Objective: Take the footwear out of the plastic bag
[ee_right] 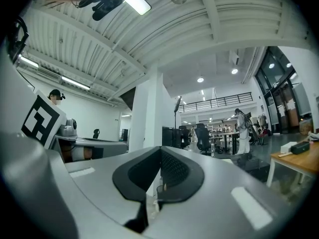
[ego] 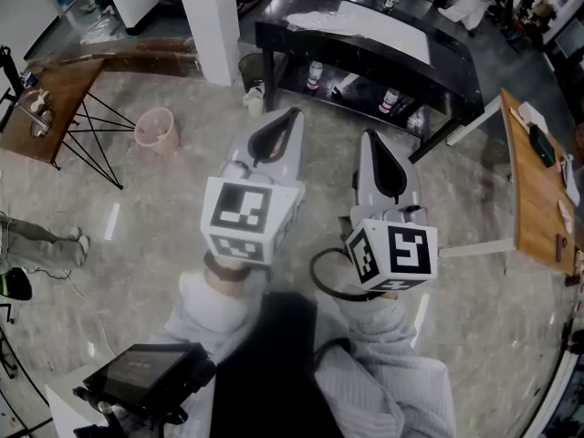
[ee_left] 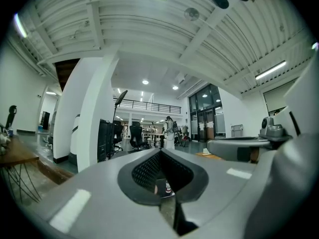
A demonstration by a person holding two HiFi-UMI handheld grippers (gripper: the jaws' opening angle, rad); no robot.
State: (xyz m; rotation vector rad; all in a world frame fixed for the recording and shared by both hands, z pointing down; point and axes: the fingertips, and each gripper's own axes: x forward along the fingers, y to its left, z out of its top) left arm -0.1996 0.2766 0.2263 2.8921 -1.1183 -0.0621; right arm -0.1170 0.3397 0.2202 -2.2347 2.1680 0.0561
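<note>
No footwear and no plastic bag can be told apart in any view. In the head view my left gripper (ego: 290, 111) and right gripper (ego: 369, 134) are held side by side above the floor, both pointing away toward a black table (ego: 456, 80). Each gripper is shut with nothing between its jaws. The left gripper view shows the left gripper (ee_left: 160, 151) with its jaws meeting, and the right gripper's body beside it. The right gripper view shows the right gripper (ee_right: 160, 148) closed the same way. Something white and flat (ego: 365, 21) lies on the black table; what it is cannot be told.
Bottles (ego: 315, 74) stand on the black table's lower shelf. A white pillar (ego: 212, 21) rises at the back, with a pink basket (ego: 155, 128) on the floor left of it. Wooden tables stand at the left (ego: 64, 89) and the right (ego: 534, 185). A person's feet (ego: 73, 242) show at the far left.
</note>
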